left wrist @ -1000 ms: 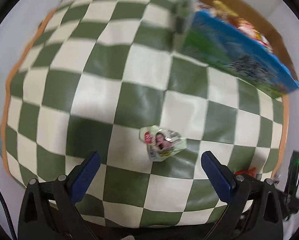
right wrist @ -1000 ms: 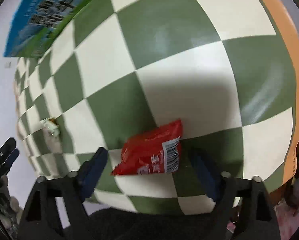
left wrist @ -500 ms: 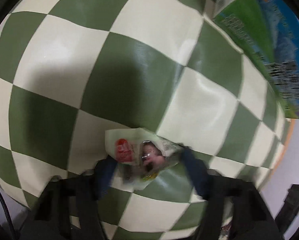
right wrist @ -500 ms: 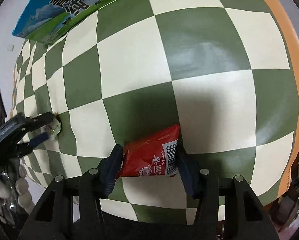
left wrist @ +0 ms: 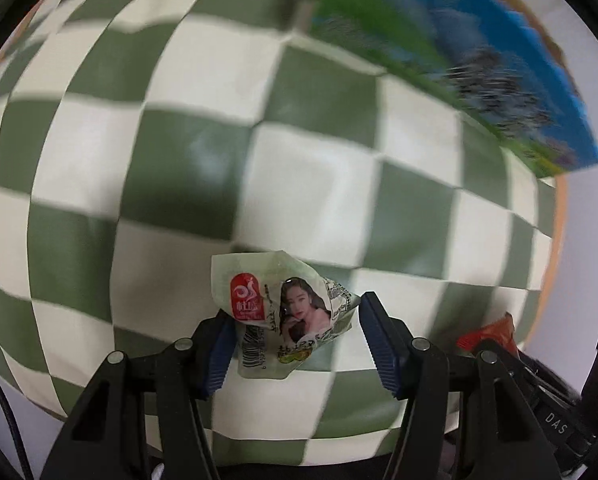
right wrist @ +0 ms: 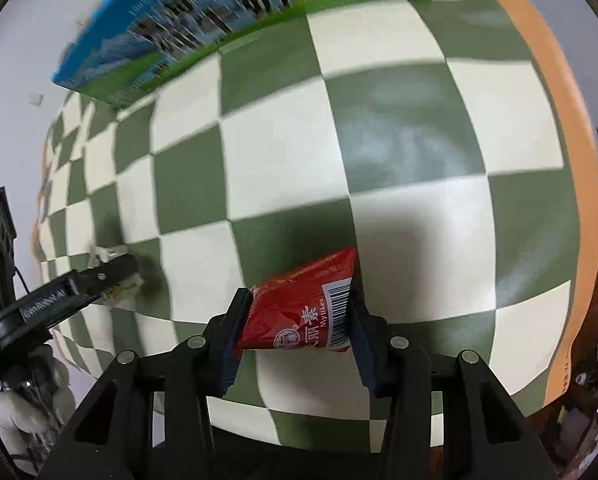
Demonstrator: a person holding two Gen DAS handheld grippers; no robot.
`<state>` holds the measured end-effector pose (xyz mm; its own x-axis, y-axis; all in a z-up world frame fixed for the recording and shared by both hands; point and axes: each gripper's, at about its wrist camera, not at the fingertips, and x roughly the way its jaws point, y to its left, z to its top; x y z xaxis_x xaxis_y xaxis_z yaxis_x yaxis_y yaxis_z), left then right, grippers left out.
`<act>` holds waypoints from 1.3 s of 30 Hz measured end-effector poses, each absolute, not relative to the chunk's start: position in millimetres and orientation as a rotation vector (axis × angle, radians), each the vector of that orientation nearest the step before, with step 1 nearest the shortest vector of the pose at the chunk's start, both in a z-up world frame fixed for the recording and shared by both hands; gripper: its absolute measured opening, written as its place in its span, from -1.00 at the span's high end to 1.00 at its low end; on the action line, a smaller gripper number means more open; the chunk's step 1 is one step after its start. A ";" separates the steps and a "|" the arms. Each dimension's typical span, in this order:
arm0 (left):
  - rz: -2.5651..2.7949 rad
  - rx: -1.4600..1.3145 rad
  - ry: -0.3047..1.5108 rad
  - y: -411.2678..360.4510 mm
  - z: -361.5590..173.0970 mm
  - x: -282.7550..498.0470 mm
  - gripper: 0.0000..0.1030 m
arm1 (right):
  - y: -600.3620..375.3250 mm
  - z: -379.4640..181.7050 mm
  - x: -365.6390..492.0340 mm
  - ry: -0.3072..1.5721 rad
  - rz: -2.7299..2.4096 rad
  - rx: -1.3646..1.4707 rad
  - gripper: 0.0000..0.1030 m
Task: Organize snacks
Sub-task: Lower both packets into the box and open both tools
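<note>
Green-and-cream checked cloth (left wrist: 307,184) covers the table, with a blue-green carton (right wrist: 203,12) at its far side. Left gripper (left wrist: 295,340) is clamped on a crumpled pale-green snack packet (left wrist: 283,312); right gripper (right wrist: 297,332) pinches a red snack packet (right wrist: 303,312), both just above the cloth.

Blue-green carton (left wrist: 479,68) motion-blurred, print unreadable, top cropped. Red packet's (right wrist: 303,314) sides hidden behind tool fingers (right wrist: 231,344).
</note>
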<state>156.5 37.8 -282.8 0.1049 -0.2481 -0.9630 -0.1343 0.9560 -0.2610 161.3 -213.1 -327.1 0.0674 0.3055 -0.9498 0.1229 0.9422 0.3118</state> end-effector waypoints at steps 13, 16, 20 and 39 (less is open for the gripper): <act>-0.337 -0.207 1.242 -23.2 -151.8 240.6 -0.11 | -235.5 -194.9 227.7 1.236 0.229 0.352 0.04; -0.333 -0.192 1.209 -20.7 -135.0 265.4 -0.11 | -248.5 -171.3 253.4 1.180 0.219 0.346 0.04; -0.301 -0.155 1.172 -21.1 -121.9 305.6 -0.11 | -260.5 -154.9 297.9 1.133 0.171 0.315 0.04; -0.119 0.045 1.329 5.7 -206.7 409.7 -0.12 | -264.1 -229.4 406.9 1.340 0.089 0.178 0.04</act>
